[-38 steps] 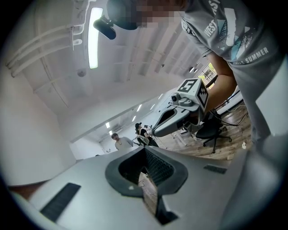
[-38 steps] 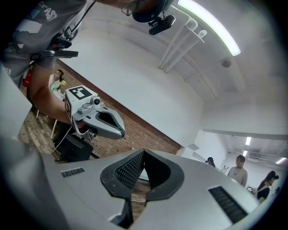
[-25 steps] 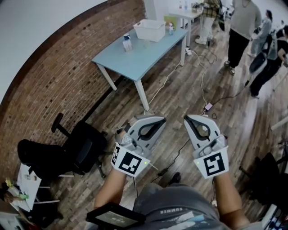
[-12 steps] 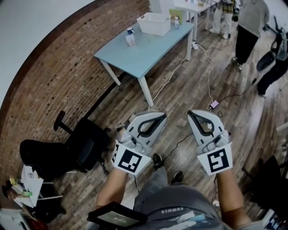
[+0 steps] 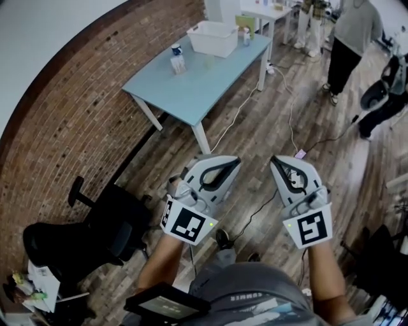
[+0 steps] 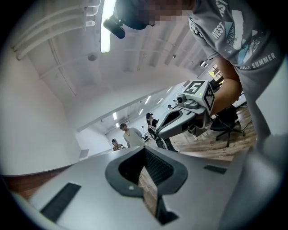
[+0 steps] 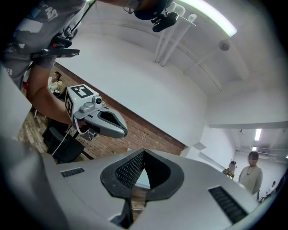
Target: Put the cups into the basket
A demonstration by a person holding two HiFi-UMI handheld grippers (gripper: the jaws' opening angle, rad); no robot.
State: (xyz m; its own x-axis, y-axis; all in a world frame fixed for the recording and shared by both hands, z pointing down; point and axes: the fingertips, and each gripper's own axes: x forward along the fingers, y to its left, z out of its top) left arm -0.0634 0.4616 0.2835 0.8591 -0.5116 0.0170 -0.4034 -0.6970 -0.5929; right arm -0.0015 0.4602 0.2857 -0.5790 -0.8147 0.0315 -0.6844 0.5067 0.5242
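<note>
A light blue table [image 5: 191, 89] stands by the brick wall, well ahead of both grippers. A white basket [image 5: 212, 38] sits at its far end. A white cup with a blue top [image 5: 177, 58] stands near the table's left edge, apart from the basket. My left gripper [image 5: 236, 162] and right gripper [image 5: 276, 160] are held side by side over the wooden floor, pointing level toward the table. Both are shut with nothing between the jaws. The left gripper view shows its jaws [image 6: 145, 149] meeting, and the right gripper view shows the same [image 7: 144, 152].
A black office chair [image 5: 108, 223] stands at the lower left by the wall. Cables [image 5: 290, 121] trail over the floor between me and the table. Several people [image 5: 347, 44] stand at the upper right near a white table [image 5: 268, 11]. A small bottle [image 5: 245, 37] stands beside the basket.
The whole view has moved forward: the office chair has slid lower and to the left, and the table sits a little nearer. Both grippers have stayed shut, side by side.
</note>
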